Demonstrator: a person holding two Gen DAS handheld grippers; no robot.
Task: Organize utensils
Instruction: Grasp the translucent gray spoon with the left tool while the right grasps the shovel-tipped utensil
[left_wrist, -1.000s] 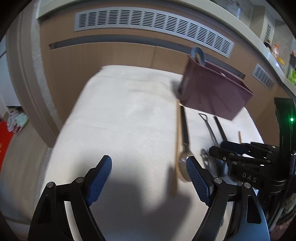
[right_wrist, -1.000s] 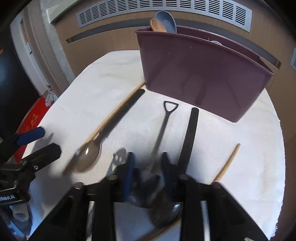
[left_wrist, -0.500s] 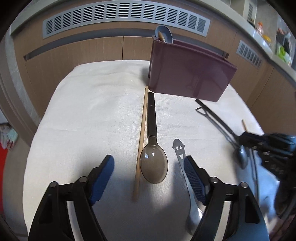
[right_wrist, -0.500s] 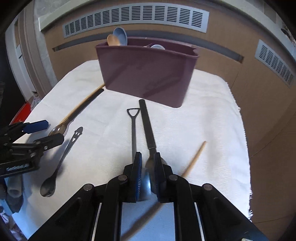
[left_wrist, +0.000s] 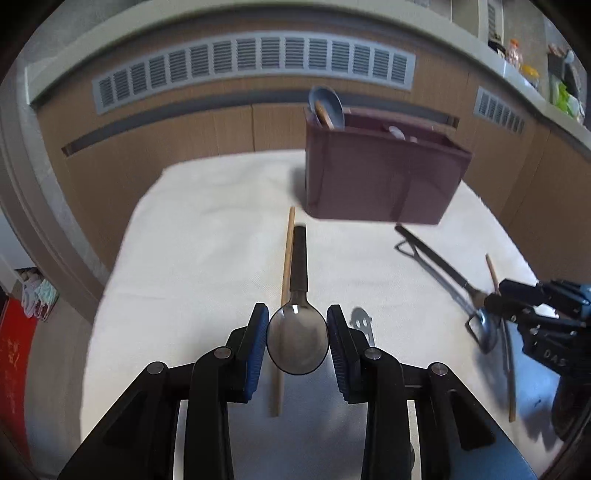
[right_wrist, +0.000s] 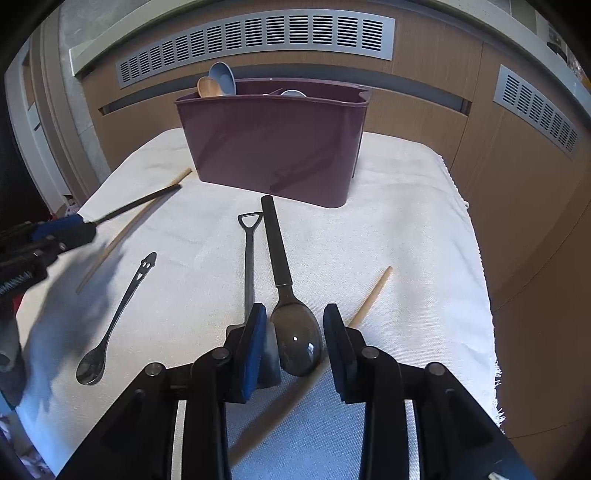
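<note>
A: Left wrist view?
B: The left gripper (left_wrist: 297, 338) is closing, its blue pads right beside the bowl of a black-handled spoon (left_wrist: 297, 341) between them; whether they press it I cannot tell. The purple caddy (left_wrist: 380, 177) stands near the surface's far edge.
A: Right wrist view?
B: The right gripper (right_wrist: 294, 338) is opening, straddling another black-handled spoon's bowl (right_wrist: 297, 343), pads clear of it. A smiley-handled spoon (right_wrist: 110, 325) lies toward the left edge.

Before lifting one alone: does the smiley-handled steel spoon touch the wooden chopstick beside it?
Apart: right wrist view shows white cloth between spoon and chopstick.
</note>
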